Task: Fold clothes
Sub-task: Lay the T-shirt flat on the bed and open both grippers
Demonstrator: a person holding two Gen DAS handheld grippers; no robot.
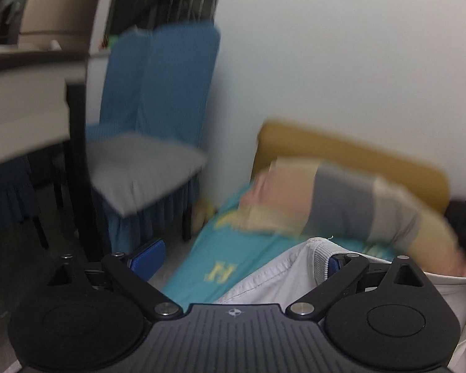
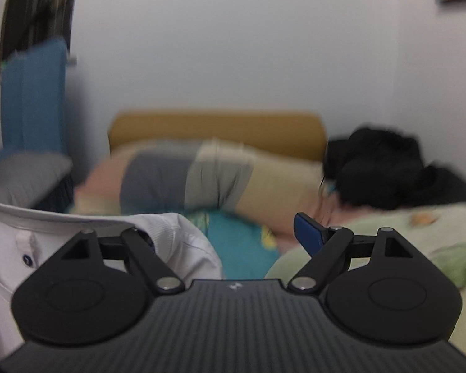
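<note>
Holding both tools low over the bed, I see my left gripper (image 1: 239,258) with its jaws spread wide and nothing clamped: the left blue pad (image 1: 147,256) hangs free in the air, while the other pad is half hidden behind the ribbed edge of the white polo shirt (image 1: 279,275). My right gripper (image 2: 223,236) is spread just as wide; its right pad (image 2: 307,233) is bare, and the left one is tucked behind the white shirt's bunched fabric, so cloth lies between the jaws without being pinched. The shirt's collar and dark button (image 2: 25,259) show in the right wrist view, rumpled rather than flat.

Beyond it lie a teal T-shirt with yellow letters (image 1: 220,258), a colour-blocked pillow (image 2: 202,177) against the mustard headboard (image 2: 214,127), a black garment (image 2: 385,171) and a pale green quilt (image 2: 404,233).

Both views are blurred, so my aim is uncertain. I judge the main risk to be closing on a thick bunch of shirt, or catching the teal shirt beneath it, which would drag two garments together and spoil any crease. With one pad outside the cloth, a pinch could also miss the edge entirely.
</note>
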